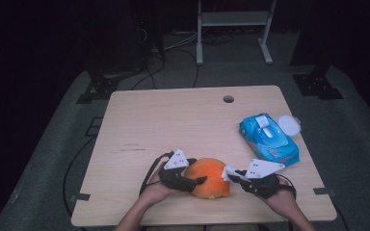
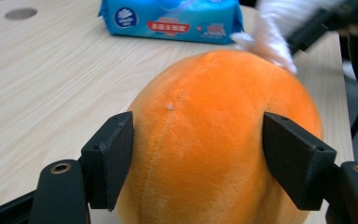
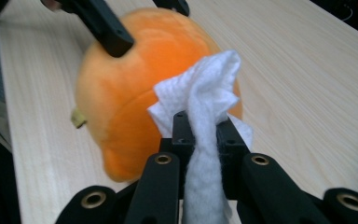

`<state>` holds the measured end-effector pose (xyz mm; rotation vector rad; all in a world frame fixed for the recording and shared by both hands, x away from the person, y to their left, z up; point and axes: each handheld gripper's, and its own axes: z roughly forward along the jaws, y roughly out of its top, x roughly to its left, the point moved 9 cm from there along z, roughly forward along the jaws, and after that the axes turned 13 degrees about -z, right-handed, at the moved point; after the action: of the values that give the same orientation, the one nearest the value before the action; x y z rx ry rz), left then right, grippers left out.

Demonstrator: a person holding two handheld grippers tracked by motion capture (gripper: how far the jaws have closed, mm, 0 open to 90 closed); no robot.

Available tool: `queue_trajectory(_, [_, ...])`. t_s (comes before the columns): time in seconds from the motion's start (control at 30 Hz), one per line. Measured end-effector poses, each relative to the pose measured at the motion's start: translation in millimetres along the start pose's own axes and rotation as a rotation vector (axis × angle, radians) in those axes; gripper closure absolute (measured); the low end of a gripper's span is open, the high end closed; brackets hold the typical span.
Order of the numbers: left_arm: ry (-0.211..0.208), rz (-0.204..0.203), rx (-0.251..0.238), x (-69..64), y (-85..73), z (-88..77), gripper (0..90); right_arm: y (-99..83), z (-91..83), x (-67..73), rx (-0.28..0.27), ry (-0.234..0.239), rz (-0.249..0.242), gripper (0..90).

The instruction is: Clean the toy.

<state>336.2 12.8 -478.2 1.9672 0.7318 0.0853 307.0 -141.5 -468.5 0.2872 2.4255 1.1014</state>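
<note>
the left gripper [image 1: 198, 181] straddles the orange plush toy [image 2: 214, 140] with one jaw on each flank; its pads [image 2: 114, 154] look pressed into the fabric, so i judge it clamped on the toy, steadying it near the person's edge of the wooden table [image 1: 173, 120]. the right gripper [image 3: 204, 123] has its jaws pinched together on a bunched white wet wipe [image 3: 205, 93], whose free end sticks out just ahead of the jaw tips and touches the toy's side opposite the left gripper. beyond the right gripper lies a blue pack of wet wipes [image 1: 269, 138], with a small white lid [image 1: 289, 125] just beside it. the step in hand looks like wiping the toy clean. the next move calls for dragging the wipe across the plush surface with light pressure while the left gripper holds firm, so the soft toy doesn't roll or slide.
</note>
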Motion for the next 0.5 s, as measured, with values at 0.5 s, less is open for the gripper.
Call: queue_trajectory(0.5, [-0.034, -0.051, 0.003, 5.2, -4.2, -4.0, 28.3, -4.3, 3.5, -3.6, -0.008, 0.004, 0.034, 80.6])
